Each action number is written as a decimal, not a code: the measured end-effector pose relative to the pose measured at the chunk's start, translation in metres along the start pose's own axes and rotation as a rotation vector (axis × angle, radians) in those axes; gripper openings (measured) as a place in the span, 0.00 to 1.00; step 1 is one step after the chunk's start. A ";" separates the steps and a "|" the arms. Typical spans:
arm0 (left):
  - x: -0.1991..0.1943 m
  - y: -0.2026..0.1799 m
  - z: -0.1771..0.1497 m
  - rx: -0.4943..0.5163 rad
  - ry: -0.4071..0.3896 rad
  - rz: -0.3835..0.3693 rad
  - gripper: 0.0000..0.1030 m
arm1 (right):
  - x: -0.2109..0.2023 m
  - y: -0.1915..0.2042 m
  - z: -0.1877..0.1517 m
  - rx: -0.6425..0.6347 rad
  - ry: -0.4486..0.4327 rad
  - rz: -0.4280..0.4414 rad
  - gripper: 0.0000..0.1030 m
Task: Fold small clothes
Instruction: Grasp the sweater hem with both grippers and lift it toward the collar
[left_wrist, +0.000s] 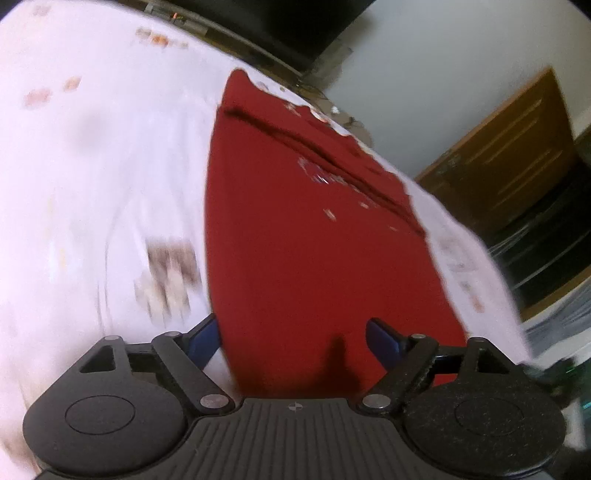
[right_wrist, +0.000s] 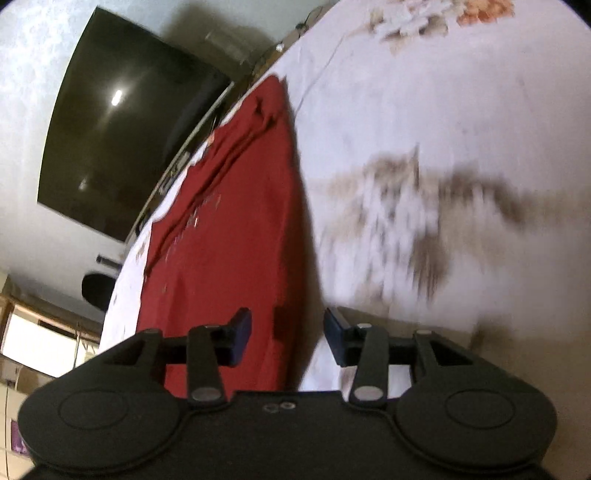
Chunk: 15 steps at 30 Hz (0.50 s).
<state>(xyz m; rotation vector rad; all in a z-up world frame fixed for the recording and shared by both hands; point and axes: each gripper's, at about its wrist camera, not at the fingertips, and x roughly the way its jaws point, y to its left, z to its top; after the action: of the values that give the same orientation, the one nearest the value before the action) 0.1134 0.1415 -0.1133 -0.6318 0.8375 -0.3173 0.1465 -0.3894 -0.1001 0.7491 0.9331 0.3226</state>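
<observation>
Item: red garment (left_wrist: 314, 229), folded lengthwise into a long strip on a white printed cloth (left_wrist: 92, 184) (bed or tabletop, unclear). Left gripper (left_wrist: 291, 339) and right gripper (right_wrist: 287, 338): jaws apart, holding nothing. Step: between folds. Next: likely gripping the near end, folding crosswise.

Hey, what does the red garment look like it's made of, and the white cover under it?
Red garment: looks like a soft, matte knit, maybe cotton jersey; it lies limp with soft fold ridges and shows no shine. A faint pale print sits on it.
White cover: seems a thin woven sheet, matte, with fine wrinkles and blurred brown and orange printed motifs. Motion blur leaves the weave open.
</observation>
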 end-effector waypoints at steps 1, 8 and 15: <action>-0.006 0.002 -0.011 -0.029 -0.001 -0.032 0.79 | -0.002 0.002 -0.006 -0.001 0.011 0.005 0.42; -0.015 0.024 -0.037 -0.196 -0.011 -0.158 0.61 | -0.009 0.008 -0.046 0.072 0.027 0.077 0.41; 0.005 0.025 -0.031 -0.214 0.005 -0.159 0.49 | 0.007 -0.002 -0.046 0.154 -0.001 0.154 0.30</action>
<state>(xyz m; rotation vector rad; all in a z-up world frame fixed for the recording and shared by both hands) 0.0934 0.1461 -0.1470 -0.9006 0.8343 -0.3758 0.1131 -0.3670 -0.1233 0.9650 0.9081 0.3886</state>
